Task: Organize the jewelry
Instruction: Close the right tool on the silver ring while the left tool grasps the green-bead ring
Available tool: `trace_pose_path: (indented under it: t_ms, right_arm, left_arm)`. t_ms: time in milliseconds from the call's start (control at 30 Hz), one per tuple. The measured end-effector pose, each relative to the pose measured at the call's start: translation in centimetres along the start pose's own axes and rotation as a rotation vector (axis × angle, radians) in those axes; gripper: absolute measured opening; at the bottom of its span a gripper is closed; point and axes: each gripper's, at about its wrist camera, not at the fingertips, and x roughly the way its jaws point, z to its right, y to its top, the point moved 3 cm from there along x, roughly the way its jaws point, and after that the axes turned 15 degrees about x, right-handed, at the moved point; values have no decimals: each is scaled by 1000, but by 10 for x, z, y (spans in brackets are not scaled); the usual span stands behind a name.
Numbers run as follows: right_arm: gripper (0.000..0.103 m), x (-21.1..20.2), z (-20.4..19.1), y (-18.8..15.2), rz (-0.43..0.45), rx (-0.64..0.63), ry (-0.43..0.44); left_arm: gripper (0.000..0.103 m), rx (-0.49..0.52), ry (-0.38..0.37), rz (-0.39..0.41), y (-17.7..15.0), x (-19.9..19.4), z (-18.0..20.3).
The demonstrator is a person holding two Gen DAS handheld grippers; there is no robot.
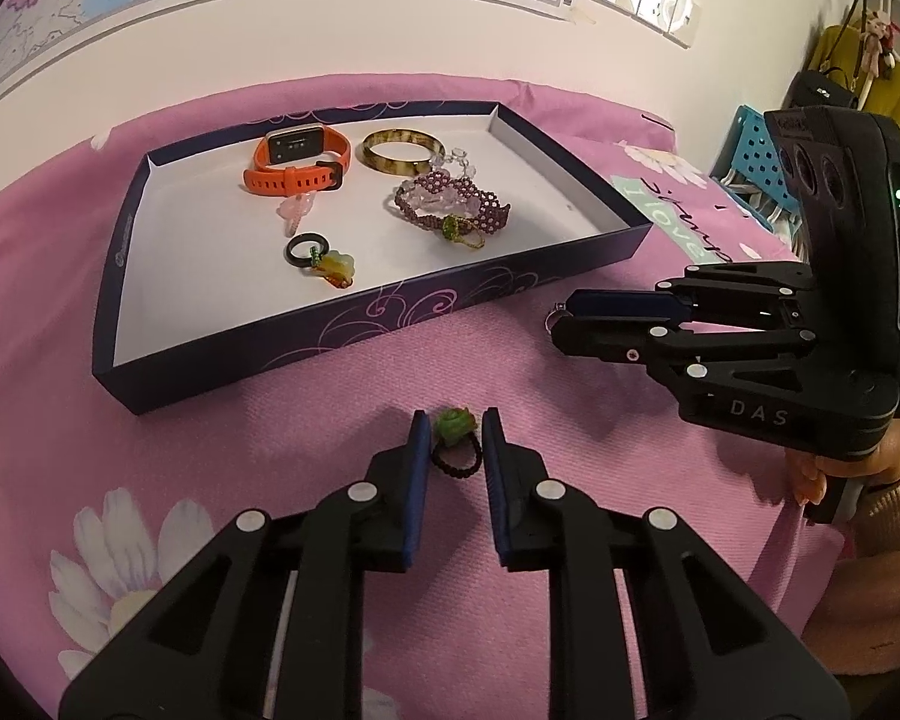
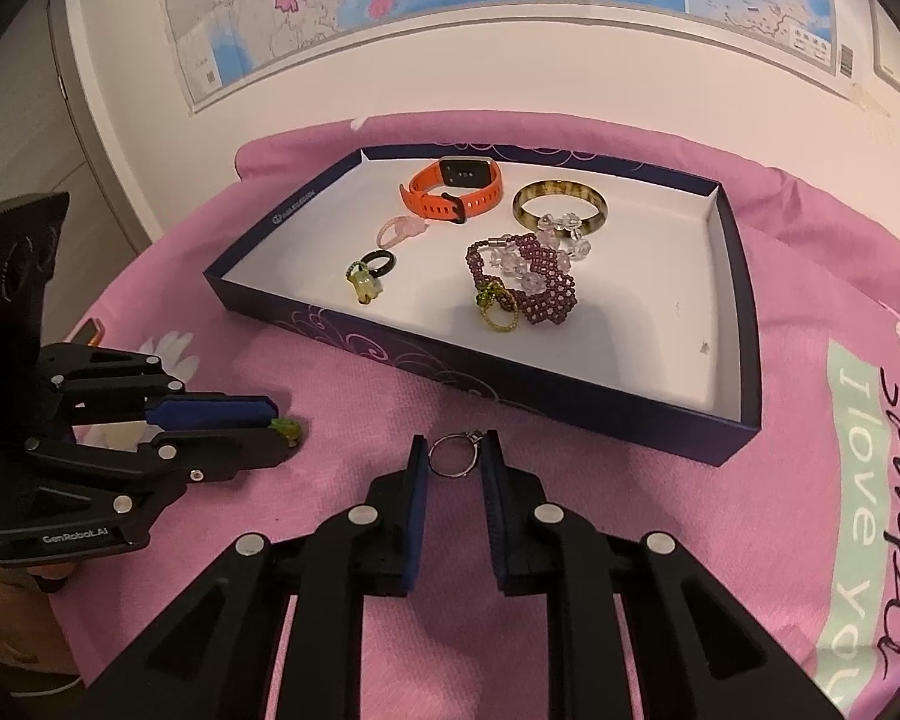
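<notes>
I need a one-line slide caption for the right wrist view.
Right tool closed on a silver ring on pink cloth, before the jewelry tray.

You're working in warm, fairly dim indoor light; soft shadows fall beneath the black two-finger grippers onto the pink flowered cloth (image 1: 306,396). The white floor of the dark purple cardboard tray (image 2: 660,420) looks brightest, without harsh glare. Both fisheye views bend hard at the edges, corners vignetted black, centres sharp.

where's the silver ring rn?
Right wrist view: the silver ring sits between the right gripper's fingers on the pink cloth, just in front of the jewelry box's near wall.
</notes>
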Motion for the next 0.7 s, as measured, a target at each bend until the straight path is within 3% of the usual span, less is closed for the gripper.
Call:
trace_pose_path:
  t_ms: [700]
  right_arm:
    - [16, -10, 2, -1, 14, 38, 49]
  left_arm:
    - [18, -20, 8, 28, -3, -12, -2]
